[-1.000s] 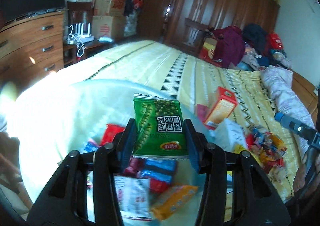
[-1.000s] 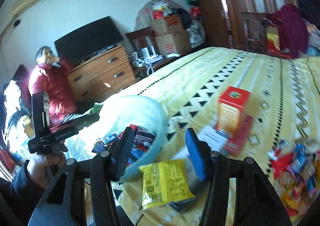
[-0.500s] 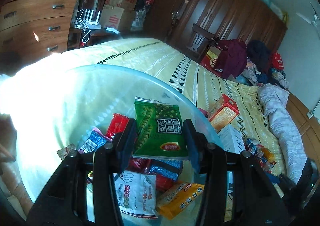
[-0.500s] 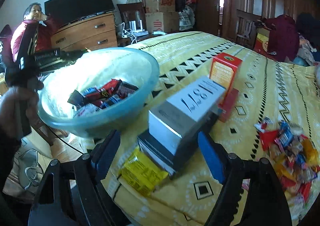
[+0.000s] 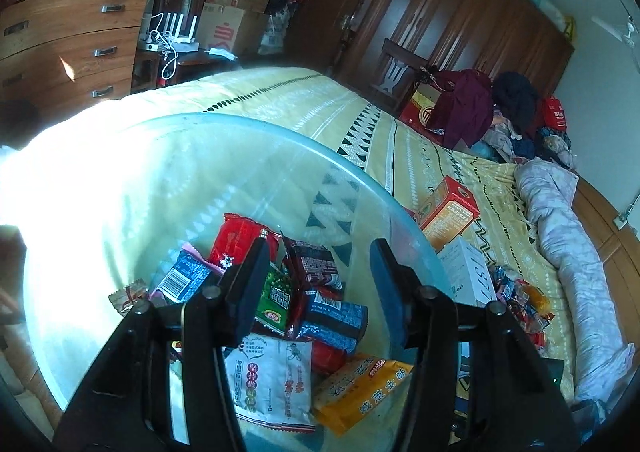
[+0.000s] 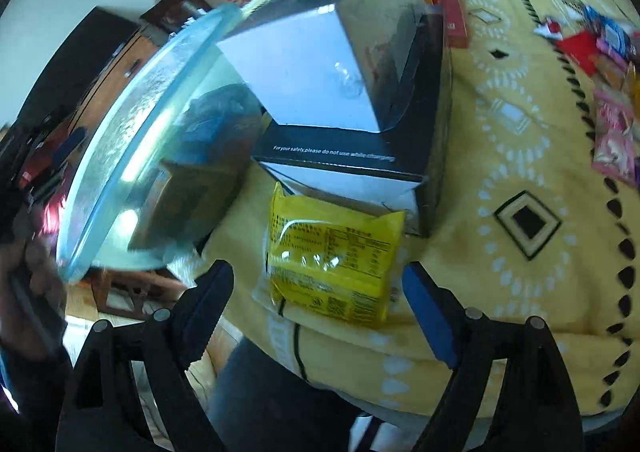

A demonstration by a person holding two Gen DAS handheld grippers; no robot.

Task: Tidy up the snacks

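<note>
Over the pale blue glass bowl [image 5: 240,123] my left gripper [image 5: 319,248] hangs with its jaws opening and nothing between them. The green pea packet [image 5: 276,300] lies loose in the bowl among red, blue, white and orange snack packets. In the right wrist view a yellow snack packet [image 6: 332,264] lies flat on the yellow bedspread [image 6: 520,292] near its edge. My right gripper [image 6: 318,272] sits low over it, jaws opening wide, the packet between the fingers with neither pad touching. The bowl [image 6: 132,123] stands just left of it.
A grey box [image 6: 312,63] on a black box [image 6: 360,155] stands right behind the yellow packet. An orange carton [image 5: 448,211] is beyond the bowl. Several loose sweets [image 6: 608,51] are piled on the bed at the right. A rolled quilt [image 5: 568,252] lies farther right.
My left gripper let go of the green pea packet, which dropped into the bowl. My right gripper came down close over the yellow packet, rolled, and spread its jaws much wider.
</note>
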